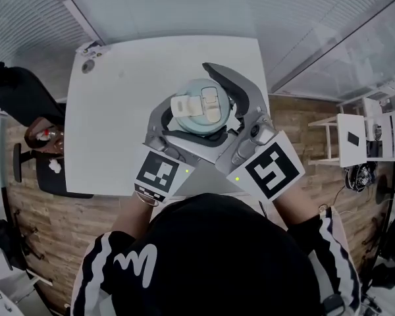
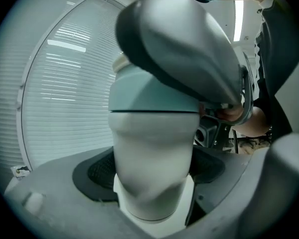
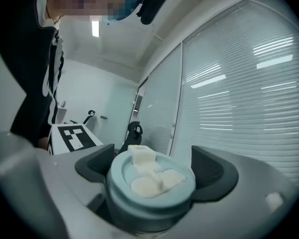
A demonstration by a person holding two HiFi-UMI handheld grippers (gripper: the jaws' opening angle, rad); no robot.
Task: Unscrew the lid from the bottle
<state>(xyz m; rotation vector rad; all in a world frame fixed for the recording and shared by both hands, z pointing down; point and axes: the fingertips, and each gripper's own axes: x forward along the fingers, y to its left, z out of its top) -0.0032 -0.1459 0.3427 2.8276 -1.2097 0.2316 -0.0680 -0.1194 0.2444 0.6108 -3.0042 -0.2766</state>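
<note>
A white bottle (image 2: 152, 158) with a pale teal lid (image 1: 199, 107) stands upright near the front of the white table (image 1: 118, 110). My left gripper (image 1: 189, 129) is shut on the bottle's white body, and both pads press its sides in the left gripper view (image 2: 152, 183). My right gripper (image 1: 209, 103) is shut on the lid, one finger curving round its far side. In the right gripper view (image 3: 154, 176) the lid (image 3: 152, 193) sits between the dark pads, its white flip cap (image 3: 142, 158) on top. The right gripper's finger (image 2: 184, 44) arches over the lid in the left gripper view.
A small grey object (image 1: 89, 64) lies at the table's far left corner. A dark chair (image 1: 26, 97) stands left of the table. White shelving (image 1: 355, 137) stands on the wooden floor at the right. Window blinds run behind the table.
</note>
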